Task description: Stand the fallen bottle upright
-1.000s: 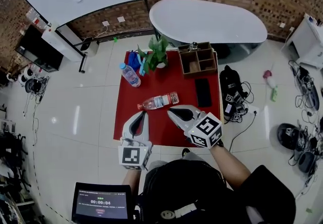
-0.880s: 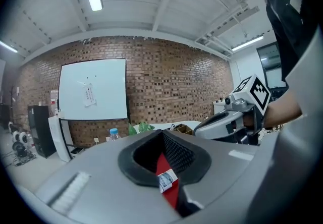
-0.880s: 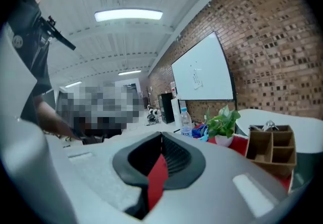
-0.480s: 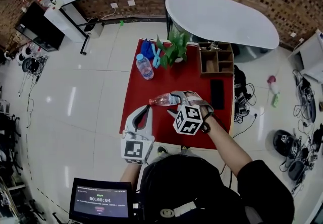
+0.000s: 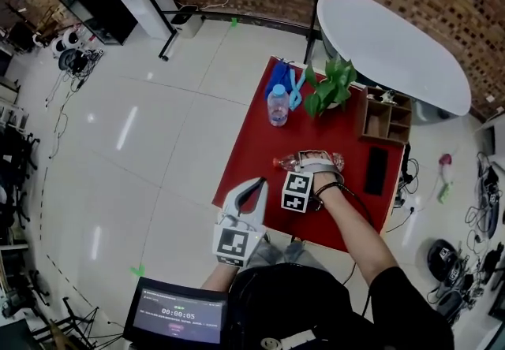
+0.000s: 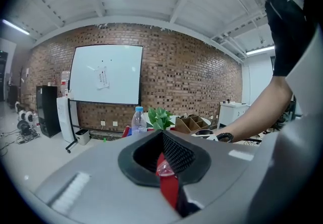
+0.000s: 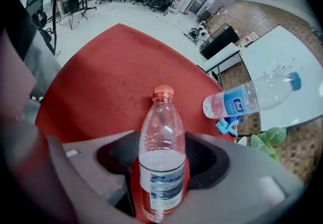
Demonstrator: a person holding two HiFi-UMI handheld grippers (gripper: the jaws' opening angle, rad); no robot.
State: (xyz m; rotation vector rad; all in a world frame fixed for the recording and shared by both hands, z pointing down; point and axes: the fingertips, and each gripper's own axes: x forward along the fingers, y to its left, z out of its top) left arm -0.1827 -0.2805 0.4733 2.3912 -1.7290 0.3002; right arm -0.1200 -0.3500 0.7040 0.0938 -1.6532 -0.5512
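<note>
Now: fallen bottle (image 5: 286,161) lies on its side on the red counter (image 5: 252,151), near the middle, orange cap (image 7: 163,91) toward the counter's left edge. Clear plastic, paper label, partly filled.

Right gripper (image 5: 312,167) is down over the bottle's midsection. In the right gripper view the jaws sit one on each side of the body at the label, pads against the plastic, gripping it; neck and cap stick out past the right gripper (image 7: 162,150). Its marker cube (image 5: 296,192) faces up at the head camera.

Left gripper (image 5: 254,183) hangs over the counter's near edge, well apart from the bottle. In its own view the jaws are drawn together, only a thin slit of red showing between them, nothing held (image 6: 162,134).

Further out on the counter:
- second bottle (image 5: 278,106), blue cap, upright, toward the far left
- blue item (image 5: 288,84) just behind it, kind unclear
- potted plant (image 5: 331,84) at the far edge
- wooden organiser (image 5: 387,118), open compartments, far right corner
- flat black device (image 5: 376,170) along the right edge

Off the counter: white oval table (image 5: 387,41) beyond it, whiteboard (image 6: 107,74) against the brick wall, a small screen (image 5: 175,321) by the person's body
</note>
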